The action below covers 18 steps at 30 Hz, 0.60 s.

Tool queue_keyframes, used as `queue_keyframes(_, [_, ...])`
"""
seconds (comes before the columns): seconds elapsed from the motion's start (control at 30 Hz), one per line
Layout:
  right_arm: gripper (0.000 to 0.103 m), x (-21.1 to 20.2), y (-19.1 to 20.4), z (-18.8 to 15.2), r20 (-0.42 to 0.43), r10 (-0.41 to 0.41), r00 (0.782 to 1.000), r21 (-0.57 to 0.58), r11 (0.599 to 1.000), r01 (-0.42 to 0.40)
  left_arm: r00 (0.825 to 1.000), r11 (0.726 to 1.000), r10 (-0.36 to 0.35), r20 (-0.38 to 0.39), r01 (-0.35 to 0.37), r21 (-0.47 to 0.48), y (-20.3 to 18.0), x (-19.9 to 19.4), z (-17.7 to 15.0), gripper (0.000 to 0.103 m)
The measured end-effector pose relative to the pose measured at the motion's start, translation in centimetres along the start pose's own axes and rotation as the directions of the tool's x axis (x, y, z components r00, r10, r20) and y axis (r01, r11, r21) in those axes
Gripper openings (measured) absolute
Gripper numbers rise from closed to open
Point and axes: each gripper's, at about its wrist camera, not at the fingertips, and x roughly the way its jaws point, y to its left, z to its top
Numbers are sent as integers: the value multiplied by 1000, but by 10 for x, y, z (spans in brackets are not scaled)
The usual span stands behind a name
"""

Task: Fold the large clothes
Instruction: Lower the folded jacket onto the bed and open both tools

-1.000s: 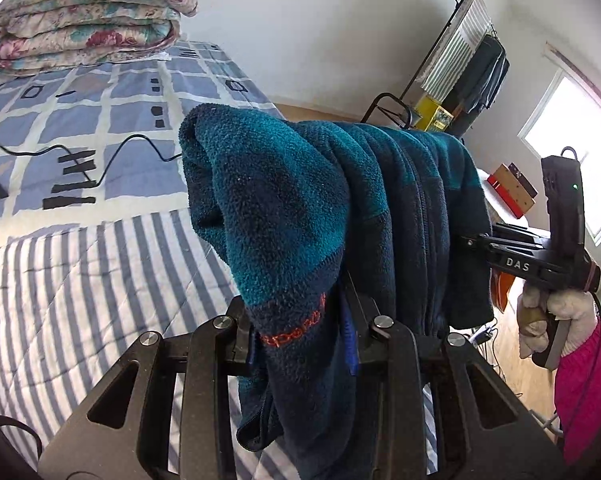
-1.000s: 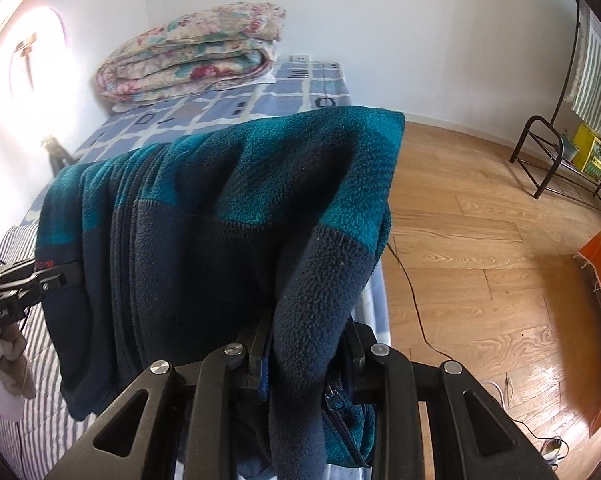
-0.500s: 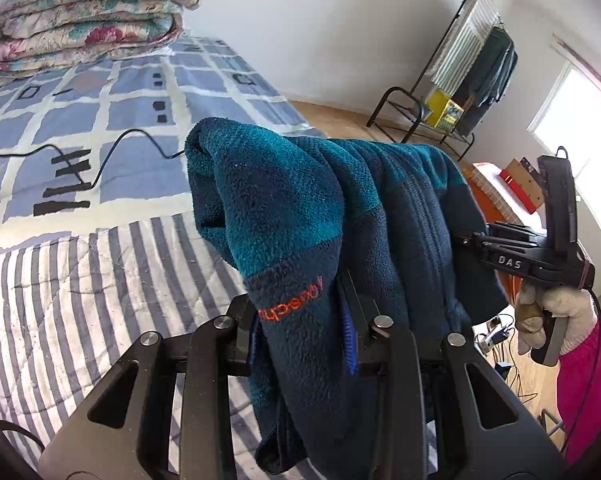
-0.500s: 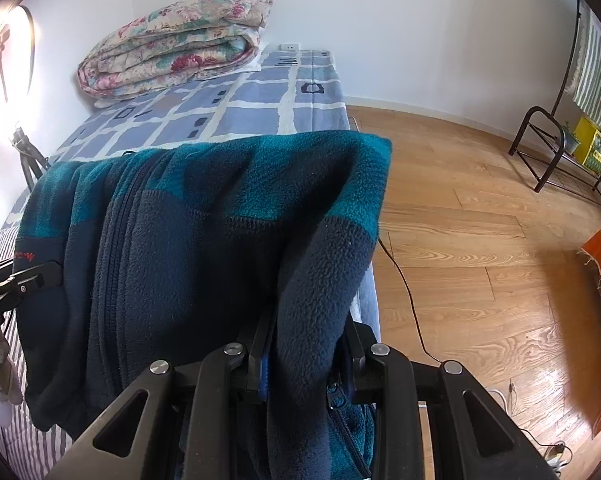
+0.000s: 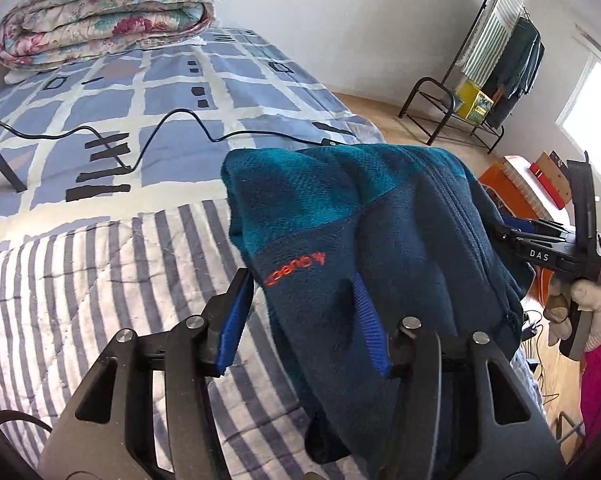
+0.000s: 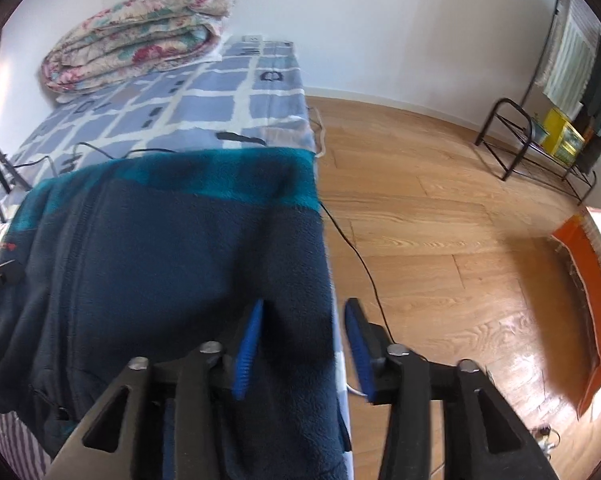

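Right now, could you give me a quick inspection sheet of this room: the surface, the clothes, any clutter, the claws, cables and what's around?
Surface: bed, striped cover near, blue checked cover beyond.
Job's things: blue fleece jacket, folded over, hanging between the two claws above the bed's edge.
Clutter: folded floral quilt at the bed's far end.
Claws: left claw and right claw have just been opening; jacket between the jaws, pads no longer pinching.
Cables: black cable across the bed; another on the wooden floor.
Surroundings: clothes rack, window, white wall.
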Motion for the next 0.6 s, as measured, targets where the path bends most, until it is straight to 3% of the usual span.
queue_keyframes(0.27, [52, -9, -3, -9, -12, -72, 997, 31, 997, 72, 999, 1000, 4, 32, -5, 30, -2, -31, -8, 53])
queue_keyframes(0.6, [52, -65, 9, -28, 75, -93, 993, 74, 993, 88, 996, 996, -9, 90, 1, 87, -23, -91, -31, 53])
